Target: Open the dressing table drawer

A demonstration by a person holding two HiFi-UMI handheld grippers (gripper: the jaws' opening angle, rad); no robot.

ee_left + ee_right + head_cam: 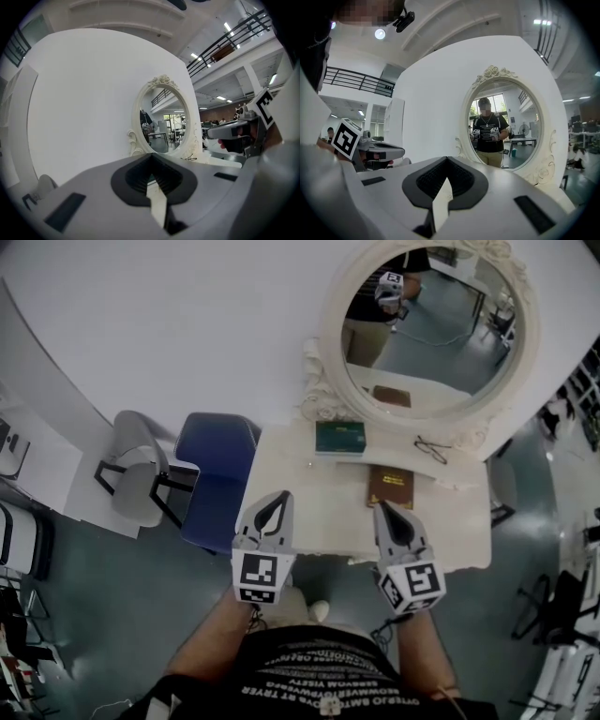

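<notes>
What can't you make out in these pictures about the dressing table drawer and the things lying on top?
- Drawer front and handle, head view: the camera looks down on the dressing table top, and its front edge, the left gripper and the right gripper cover them.
- Both gripper views: each gripper's own body fills the lower half and hides tabletop and drawer.
- Green book and brown book, head view: cover print too small.

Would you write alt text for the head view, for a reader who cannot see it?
From above, a person holds the left gripper and right gripper, both shut and empty, before a dressing table with an oval mirror; a green book, a brown book and glasses lie on it, a blue chair beside it.
</notes>
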